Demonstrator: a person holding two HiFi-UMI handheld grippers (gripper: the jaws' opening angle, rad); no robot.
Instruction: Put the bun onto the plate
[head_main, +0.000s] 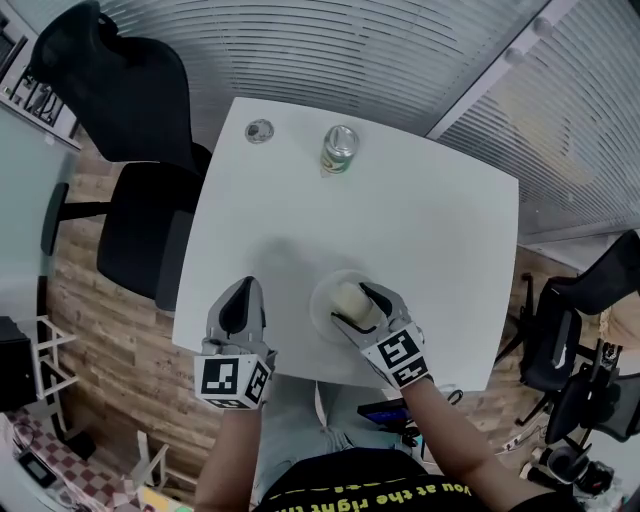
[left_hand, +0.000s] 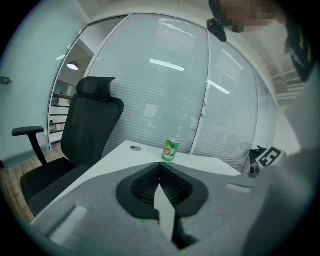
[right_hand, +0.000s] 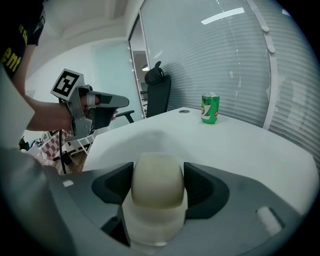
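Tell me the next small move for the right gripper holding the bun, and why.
Probably ease the right gripper straight down a little until the bun settles on the plate. Its jaws are clamped on the bun's sides, and the head view puts the bun over the plate, but whether they touch is unclear. Open only after that.

This is an office, a small meeting corner by the look of it. A white table (head_main: 440, 240) stands on a wood-plank floor (head_main: 100, 330), with a black high-backed mesh office chair (head_main: 140, 190) at its ten o'clock and another swivel chair (head_main: 570, 330) at four o'clock. Glass partition walls (left_hand: 165, 85) with slatted blinds close it off at twelve o'clock, and strip ceiling lights (left_hand: 166, 63) reflect in them.
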